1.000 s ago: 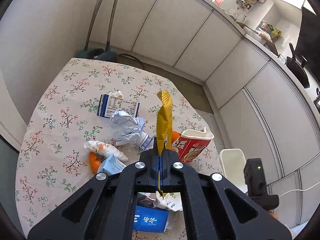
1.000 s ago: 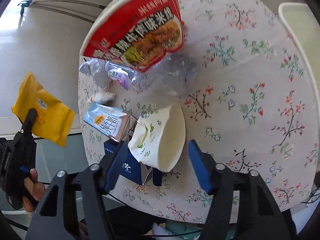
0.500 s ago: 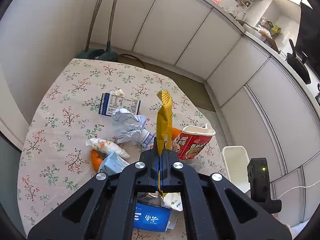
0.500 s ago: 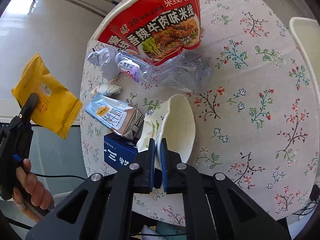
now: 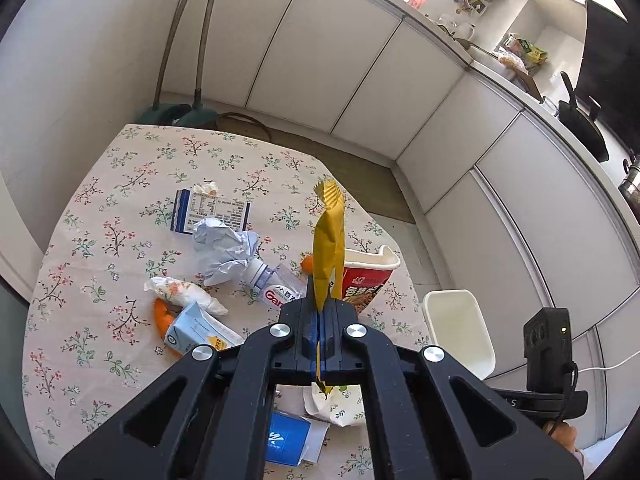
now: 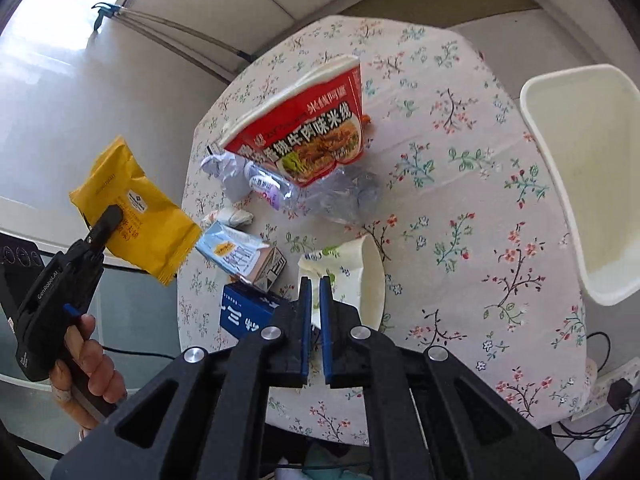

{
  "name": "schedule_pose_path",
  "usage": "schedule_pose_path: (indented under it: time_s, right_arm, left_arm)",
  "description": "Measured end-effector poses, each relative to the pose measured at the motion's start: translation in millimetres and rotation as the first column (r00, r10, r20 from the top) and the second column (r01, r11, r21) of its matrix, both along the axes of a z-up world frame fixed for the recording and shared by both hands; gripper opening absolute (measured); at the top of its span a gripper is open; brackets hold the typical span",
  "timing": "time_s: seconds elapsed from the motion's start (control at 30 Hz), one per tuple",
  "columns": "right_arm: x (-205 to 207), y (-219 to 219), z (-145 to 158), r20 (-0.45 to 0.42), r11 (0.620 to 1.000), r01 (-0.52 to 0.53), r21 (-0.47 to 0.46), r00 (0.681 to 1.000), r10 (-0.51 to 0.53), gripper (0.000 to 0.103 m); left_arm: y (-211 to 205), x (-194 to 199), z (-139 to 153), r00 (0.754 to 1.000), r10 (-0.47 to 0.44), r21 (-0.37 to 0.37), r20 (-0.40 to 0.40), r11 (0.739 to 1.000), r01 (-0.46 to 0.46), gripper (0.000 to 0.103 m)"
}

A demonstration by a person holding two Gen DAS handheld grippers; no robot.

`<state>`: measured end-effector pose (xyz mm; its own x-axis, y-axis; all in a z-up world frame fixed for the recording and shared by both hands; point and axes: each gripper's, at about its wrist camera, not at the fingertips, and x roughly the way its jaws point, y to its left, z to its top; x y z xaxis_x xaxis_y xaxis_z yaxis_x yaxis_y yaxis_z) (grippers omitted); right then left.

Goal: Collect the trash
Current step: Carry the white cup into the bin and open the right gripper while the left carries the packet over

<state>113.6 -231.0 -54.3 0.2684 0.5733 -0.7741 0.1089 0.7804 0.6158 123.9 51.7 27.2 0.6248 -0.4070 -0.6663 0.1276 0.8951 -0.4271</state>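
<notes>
My left gripper (image 5: pixel 320 304) is shut on a yellow snack wrapper (image 5: pixel 330 240), which stands upright above the floral table (image 5: pixel 100 240). In the right wrist view that wrapper (image 6: pixel 132 204) hangs off the table's left edge. My right gripper (image 6: pixel 315 284) is shut on the wall of a flattened floral paper cup (image 6: pixel 360 276), held just above the cloth. A red noodle bowl (image 6: pixel 312 128) lies on its side over a crushed clear bottle (image 6: pixel 320 192). A pale blue milk carton (image 6: pixel 240 256) and a dark blue box (image 6: pixel 244 312) lie left of the cup.
A white bin (image 6: pixel 580 176) stands off the table's right edge. Crumpled paper (image 5: pixel 224 248), a tissue wad (image 5: pixel 180 292), orange peel (image 5: pixel 162 316) and a blue-and-white box (image 5: pixel 212 212) lie mid-table. White cabinets run behind, and cables hang below the near edge.
My right gripper closed on the paper cup, squashing it flat, then rose and pulled back with it. The left gripper kept still with the yellow wrapper.
</notes>
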Motion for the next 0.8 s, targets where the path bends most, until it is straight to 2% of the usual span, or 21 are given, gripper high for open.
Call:
schedule_pose_path:
  time_s: [0.1, 0.17, 0.27, 0.4, 0.43, 0.53, 0.8]
  right_arm:
    - [-0.6, -9.6, -25.3, -0.071, 0.999, 0.044, 0.021, 0.997, -0.042, 0.018]
    - [3.3, -9.3, -45.2, -0.113, 0.998, 0.062, 0.004, 0.992, -0.061, 0.033]
    - [11.8, 2.2, -65.1, -0.145, 0.999, 0.035, 0.035, 0.989, -0.03, 0.034]
    - [16.4, 18.4, -68.5, -0.118, 1.0, 0.0, 0.003, 0.993, 0.001, 0.034]
    - [17.4, 21.8, -68.7, -0.11, 1.0, -0.007, -0.007, 0.994, 0.006, 0.034]
    - [17.9, 32.9, -67.6, -0.098, 0.998, -0.043, -0.054, 0.994, 0.038, 0.011]
    - [9.4, 27.6, -41.3, -0.022, 0.997, -0.013, -0.079, 1.0, 0.012, 0.003]
  left_arm:
    - [-7.2, 0.7, 0.6, 1.0, -0.013, -0.003, 0.002, 1.0, 0.013, 0.0]
    - [-10.6, 1.0, -0.4, 1.0, -0.024, -0.001, 0.001, 1.0, 0.024, 0.0]
    - [-8.8, 3.0, -3.7, 1.0, -0.026, -0.003, -0.011, 1.0, 0.026, 0.0]
    - [0.5, 4.8, -7.4, 0.999, -0.013, -0.02, -0.029, 1.0, 0.012, 0.0]
    - [2.4, 4.8, -7.9, 0.999, -0.01, -0.022, -0.032, 1.0, 0.009, 0.0]
    - [5.0, 4.3, -7.7, 0.999, -0.004, -0.024, -0.035, 1.0, 0.003, 0.0]
    - [6.9, 1.0, -1.9, 1.0, 0.006, -0.028, -0.019, 1.0, -0.007, 0.0]
